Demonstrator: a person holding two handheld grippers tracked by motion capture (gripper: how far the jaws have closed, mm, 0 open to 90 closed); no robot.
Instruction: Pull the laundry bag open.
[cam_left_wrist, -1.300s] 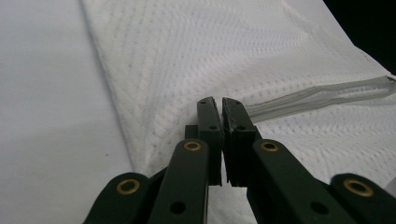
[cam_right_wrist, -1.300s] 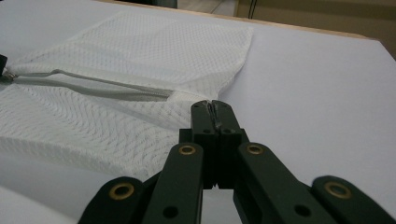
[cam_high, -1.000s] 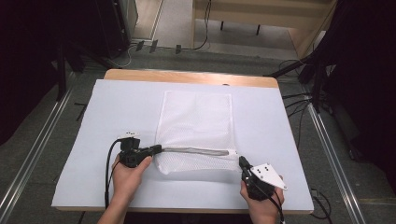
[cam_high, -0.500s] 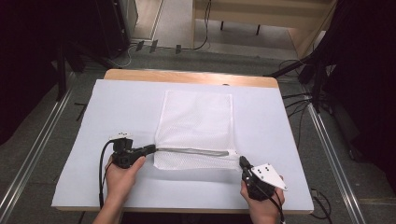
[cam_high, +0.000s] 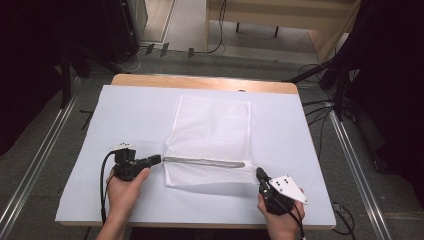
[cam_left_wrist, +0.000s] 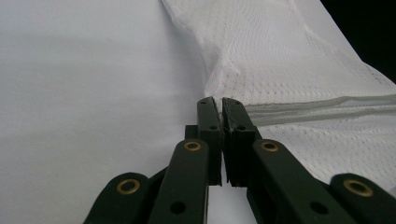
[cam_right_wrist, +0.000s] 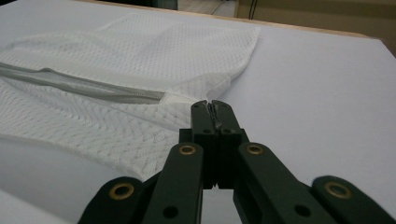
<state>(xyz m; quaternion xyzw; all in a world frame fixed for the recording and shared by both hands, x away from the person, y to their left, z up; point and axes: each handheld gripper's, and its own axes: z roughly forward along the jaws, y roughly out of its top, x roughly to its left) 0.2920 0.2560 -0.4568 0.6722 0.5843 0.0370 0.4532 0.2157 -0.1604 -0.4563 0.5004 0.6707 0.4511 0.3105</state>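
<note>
A white mesh bag (cam_high: 212, 135) with a grey zipper (cam_high: 205, 162) near its front edge lies flat on the middle of the table. My left gripper (cam_high: 158, 159) is shut on the zipper's left end, at the bag's left edge (cam_left_wrist: 219, 103). My right gripper (cam_high: 259, 172) is shut on the bag's front right corner (cam_right_wrist: 212, 106). In the right gripper view the zipper (cam_right_wrist: 79, 85) runs off to the left. In the left gripper view the zipper (cam_left_wrist: 322, 107) runs off to the right.
A white sheet (cam_high: 125, 115) covers the wooden table (cam_high: 200, 82). Cables and dark stands lie on the floor beyond the table and to its right. A metal rail (cam_high: 35, 165) runs along the floor at the left.
My left gripper has moved left with the zipper end, and the bag's front edge now lies stretched straighter. The right gripper has stayed put.
</note>
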